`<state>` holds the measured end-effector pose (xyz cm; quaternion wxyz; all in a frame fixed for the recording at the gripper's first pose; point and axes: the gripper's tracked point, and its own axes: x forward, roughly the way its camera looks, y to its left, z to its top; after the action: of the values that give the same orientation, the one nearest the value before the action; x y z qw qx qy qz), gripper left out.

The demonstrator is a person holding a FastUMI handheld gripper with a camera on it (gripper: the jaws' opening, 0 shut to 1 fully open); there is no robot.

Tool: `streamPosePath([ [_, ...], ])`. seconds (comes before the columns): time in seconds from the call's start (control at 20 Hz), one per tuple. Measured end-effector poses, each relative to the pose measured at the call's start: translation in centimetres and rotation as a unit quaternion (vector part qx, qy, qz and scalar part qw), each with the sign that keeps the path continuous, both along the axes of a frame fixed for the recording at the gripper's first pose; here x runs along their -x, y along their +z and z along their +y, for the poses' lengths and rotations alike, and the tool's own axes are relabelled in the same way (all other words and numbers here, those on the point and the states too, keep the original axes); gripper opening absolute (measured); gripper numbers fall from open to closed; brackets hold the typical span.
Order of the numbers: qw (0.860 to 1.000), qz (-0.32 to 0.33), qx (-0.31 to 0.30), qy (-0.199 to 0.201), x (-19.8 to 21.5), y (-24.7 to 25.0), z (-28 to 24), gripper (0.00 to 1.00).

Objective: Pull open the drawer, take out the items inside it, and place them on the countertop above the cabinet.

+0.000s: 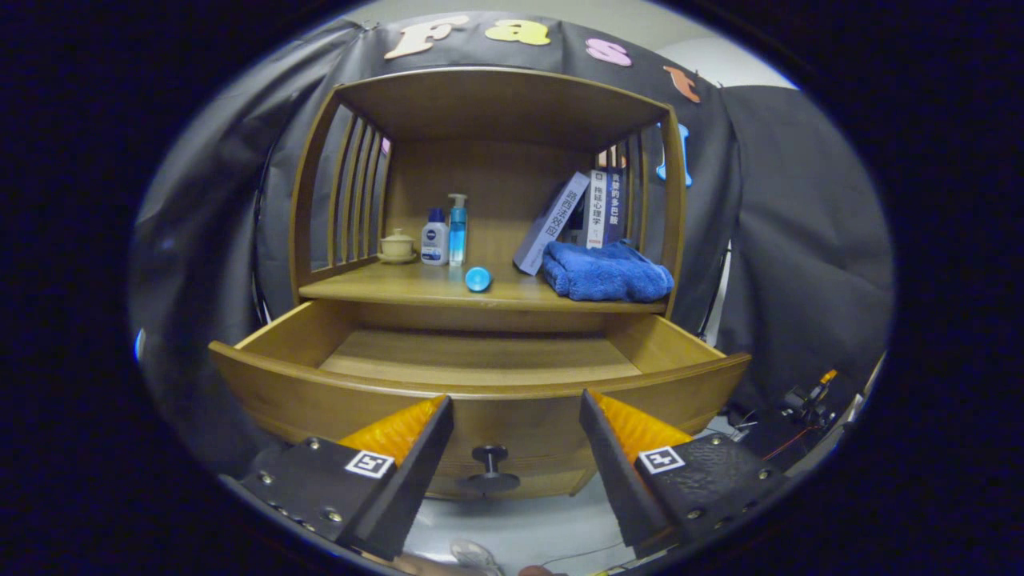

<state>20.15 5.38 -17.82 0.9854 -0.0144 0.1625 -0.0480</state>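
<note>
claw (516, 448): fingers spread wide, holding nothing | wooden drawer (480, 392): pulled open, visible floor bare | soft blue folded towel (606, 272) and small blue round item (478, 278): on tabletop (416, 284) | towel likely light, pinch a fold

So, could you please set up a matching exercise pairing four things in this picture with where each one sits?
Things:
1. blue towel
2. small lidded cup
3. drawer knob
4. blue round item

Places:
A. far end of the countertop, beside the slatted side
B. low between the open gripper fingers, untouched
C. in front of the leaning books
D. near the countertop's front edge, ahead of the two bottles

Pairs: 1-C, 2-A, 3-B, 4-D
</note>
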Motion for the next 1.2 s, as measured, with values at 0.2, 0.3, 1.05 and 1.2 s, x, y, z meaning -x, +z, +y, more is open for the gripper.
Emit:
streamPosePath([
  [0.2,1.000,-0.009,-0.003,0.008,-2.3,0.2,0.6,0.97],
  [0.3,1.000,-0.006,-0.004,0.016,-3.1,0.2,1.1,0.97],
  [1.05,1.000,-0.005,0.023,0.020,-10.2,-0.4,1.2,0.97],
  [1.2,0.998,-0.010,0.051,0.022,-11.7,-0.4,1.2,0.97],
])
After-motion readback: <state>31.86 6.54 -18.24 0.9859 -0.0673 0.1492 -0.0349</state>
